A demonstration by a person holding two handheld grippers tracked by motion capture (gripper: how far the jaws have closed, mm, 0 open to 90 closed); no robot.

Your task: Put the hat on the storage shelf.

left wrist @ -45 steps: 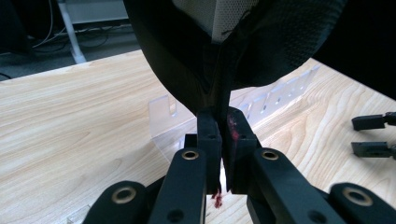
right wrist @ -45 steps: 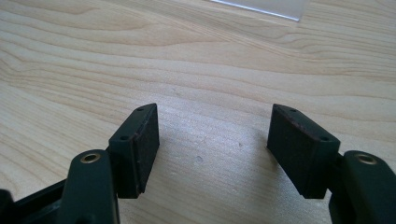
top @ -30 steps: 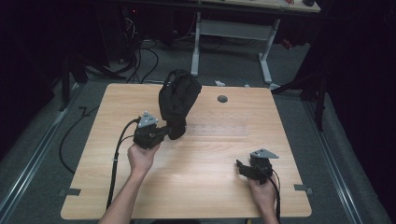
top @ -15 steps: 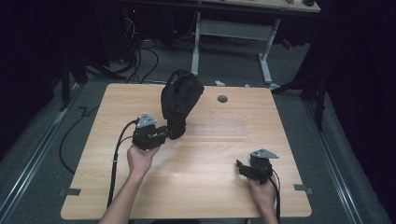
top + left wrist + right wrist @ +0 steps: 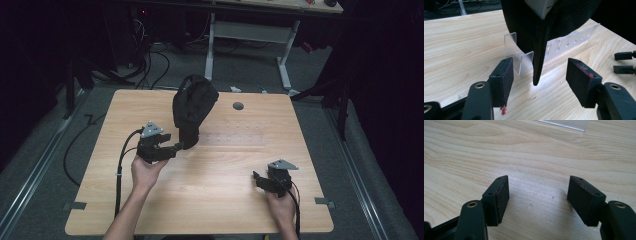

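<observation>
While both tools, left tool (image 5: 537, 80) and right tool (image 5: 537, 200), stayed spread, the black bag (image 5: 192, 107) hid most of the clear rack (image 5: 524, 58) on the desk (image 5: 225, 200).

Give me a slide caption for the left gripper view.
Open left gripper faces a black cap perched on a clear slotted rack.

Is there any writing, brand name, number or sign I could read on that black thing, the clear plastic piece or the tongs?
None can be read.
Black fabric item: no legible print.
Clear plastic rack: unmarked slots.
Left tongs and right tongs: red smudges on the left pads, not lettering.
Wooden table: no label.
</observation>
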